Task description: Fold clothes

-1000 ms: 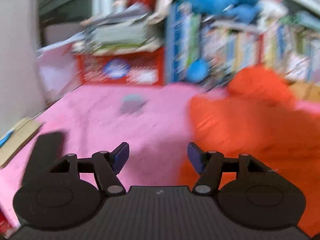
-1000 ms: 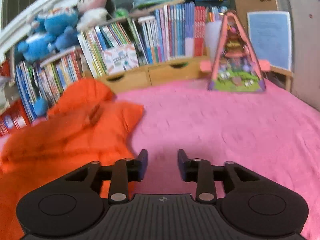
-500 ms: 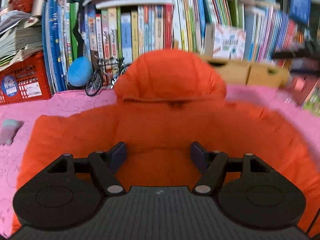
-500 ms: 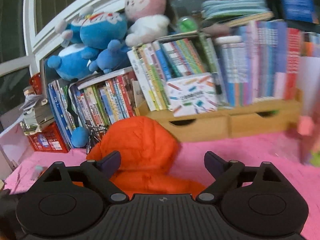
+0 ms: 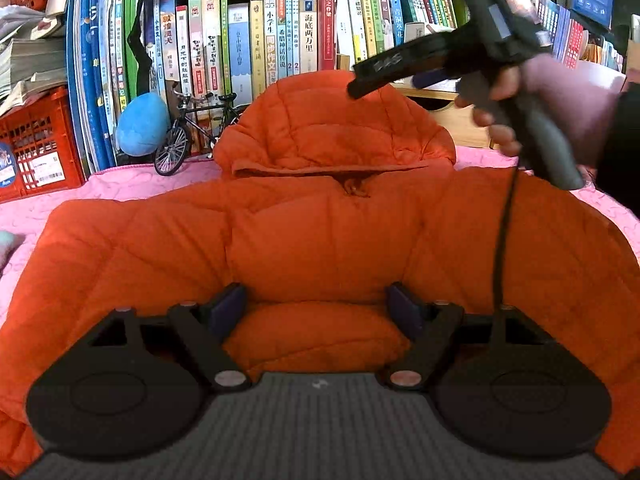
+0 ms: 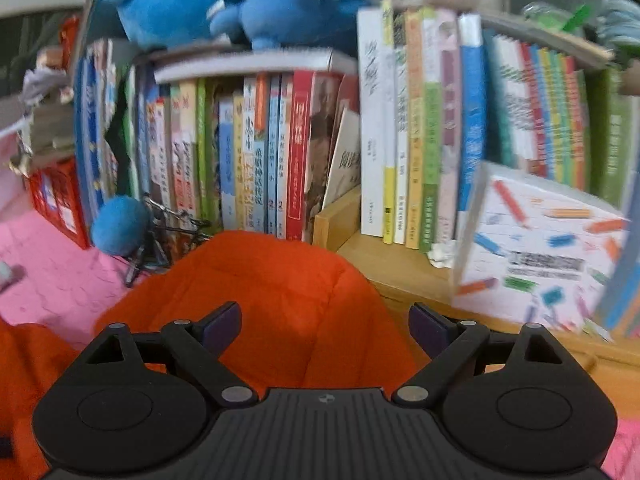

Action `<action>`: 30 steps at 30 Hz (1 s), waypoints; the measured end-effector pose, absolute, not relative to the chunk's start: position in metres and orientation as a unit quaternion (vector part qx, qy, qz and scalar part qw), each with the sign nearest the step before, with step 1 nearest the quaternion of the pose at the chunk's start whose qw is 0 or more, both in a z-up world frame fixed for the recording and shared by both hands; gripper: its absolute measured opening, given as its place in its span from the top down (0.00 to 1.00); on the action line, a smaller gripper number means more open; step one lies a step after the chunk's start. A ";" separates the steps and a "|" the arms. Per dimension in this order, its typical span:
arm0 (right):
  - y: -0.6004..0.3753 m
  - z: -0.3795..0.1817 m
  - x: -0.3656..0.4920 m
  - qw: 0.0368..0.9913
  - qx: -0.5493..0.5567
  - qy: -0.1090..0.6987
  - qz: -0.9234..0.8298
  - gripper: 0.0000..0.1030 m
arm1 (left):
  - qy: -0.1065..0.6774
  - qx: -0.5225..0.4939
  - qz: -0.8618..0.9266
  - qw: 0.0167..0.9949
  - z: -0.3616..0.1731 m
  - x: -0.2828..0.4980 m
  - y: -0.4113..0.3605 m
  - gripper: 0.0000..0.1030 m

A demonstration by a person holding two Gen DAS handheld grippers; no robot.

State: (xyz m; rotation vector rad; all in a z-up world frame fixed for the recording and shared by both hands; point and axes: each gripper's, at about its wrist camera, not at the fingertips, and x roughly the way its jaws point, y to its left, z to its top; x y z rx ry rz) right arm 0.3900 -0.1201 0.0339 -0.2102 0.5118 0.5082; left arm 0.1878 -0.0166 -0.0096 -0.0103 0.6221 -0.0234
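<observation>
An orange quilted hooded jacket (image 5: 328, 232) lies spread on the pink blanket (image 5: 120, 188), hood (image 5: 332, 124) toward the bookshelf. My left gripper (image 5: 318, 306) is open, low over the jacket's body near its front, with fabric between the fingers. My right gripper (image 6: 324, 322) is open just above the hood (image 6: 276, 288), empty. In the left wrist view the right gripper's body and the hand holding it (image 5: 520, 64) hover over the hood's right side.
A bookshelf full of books (image 5: 256, 40) stands right behind the hood, with a wooden drawer unit (image 6: 384, 264). A toy bicycle (image 5: 188, 128), a blue ball (image 5: 142, 124) and a red crate (image 5: 36, 140) sit at the left. Plush toys (image 6: 248, 4) top the shelf.
Both grippers swung toward the jacket. The left moved from the pink blanket onto the jacket body. The right opened wide and moved up over the hood, close to the bookshelf.
</observation>
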 end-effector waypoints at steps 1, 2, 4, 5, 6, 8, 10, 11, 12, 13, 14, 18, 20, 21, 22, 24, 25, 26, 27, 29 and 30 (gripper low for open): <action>-0.117 0.030 0.396 0.928 -0.104 0.257 0.250 0.14 | 0.307 -0.007 -0.012 0.952 -0.010 0.188 -0.016 0.23; -0.116 0.025 0.401 0.924 -0.105 0.265 0.254 0.24 | 0.307 -0.009 -0.013 0.952 -0.010 0.188 -0.016 0.23; -0.114 0.020 0.404 0.922 -0.106 0.276 0.250 0.54 | 0.307 -0.013 -0.015 0.951 -0.010 0.188 -0.015 0.23; -0.113 0.017 0.405 0.921 -0.107 0.280 0.247 0.76 | 0.307 -0.014 -0.015 0.951 -0.010 0.187 -0.015 0.23; -0.113 0.016 0.403 0.922 -0.109 0.280 0.246 0.82 | 0.307 -0.015 -0.015 0.951 -0.011 0.187 -0.014 0.22; -0.114 0.022 0.389 0.926 -0.118 0.262 0.244 0.90 | 0.303 -0.025 -0.017 0.952 -0.010 0.185 -0.011 0.22; -0.115 0.034 0.368 0.932 -0.136 0.232 0.243 0.94 | 0.298 -0.038 -0.020 0.954 -0.009 0.183 -0.007 0.21; -0.115 0.042 0.354 0.934 -0.148 0.214 0.245 0.95 | 0.293 -0.049 -0.022 0.955 -0.009 0.182 -0.004 0.22; -0.115 0.049 0.341 0.935 -0.160 0.196 0.247 0.95 | 0.287 -0.064 -0.023 0.955 -0.008 0.180 0.001 0.22; -0.115 0.057 0.328 0.935 -0.169 0.181 0.253 0.95 | 0.280 -0.083 -0.025 0.956 -0.006 0.178 0.006 0.22; -0.115 0.065 0.315 0.934 -0.176 0.168 0.260 0.95 | 0.272 -0.101 -0.026 0.957 -0.004 0.175 0.011 0.22; -0.111 0.085 0.290 0.924 -0.200 0.159 0.285 0.92 | 0.267 -0.117 -0.016 0.956 -0.004 0.174 0.017 0.22; -0.109 0.084 0.302 0.927 -0.191 0.177 0.270 0.77 | 0.271 -0.080 -0.007 0.959 -0.006 0.173 0.006 0.22; -0.109 0.082 0.313 0.931 -0.179 0.186 0.258 0.68 | 0.271 -0.065 -0.005 0.960 -0.007 0.172 0.002 0.22; -0.110 0.081 0.324 0.934 -0.166 0.197 0.249 0.47 | 0.272 -0.053 -0.003 0.961 -0.008 0.172 -0.001 0.22; -0.114 0.072 0.348 0.936 -0.134 0.222 0.240 0.40 | 0.277 -0.056 -0.004 0.959 -0.010 0.173 0.000 0.22; -0.116 0.066 0.358 0.936 -0.121 0.233 0.233 0.39 | 0.280 -0.058 -0.006 0.958 -0.010 0.174 0.001 0.21; -0.115 0.060 0.367 0.937 -0.115 0.241 0.226 0.39 | 0.282 -0.058 -0.007 0.958 -0.011 0.174 0.001 0.21; -0.114 0.054 0.375 0.936 -0.116 0.245 0.223 0.38 | 0.284 -0.057 -0.007 0.957 -0.011 0.174 0.001 0.20; -0.109 0.043 0.388 0.935 -0.126 0.249 0.221 0.36 | 0.286 -0.055 -0.010 0.957 -0.012 0.175 0.000 0.19; -0.107 0.038 0.394 0.934 -0.130 0.251 0.219 0.35 | 0.287 -0.057 -0.012 0.956 -0.012 0.174 0.001 0.18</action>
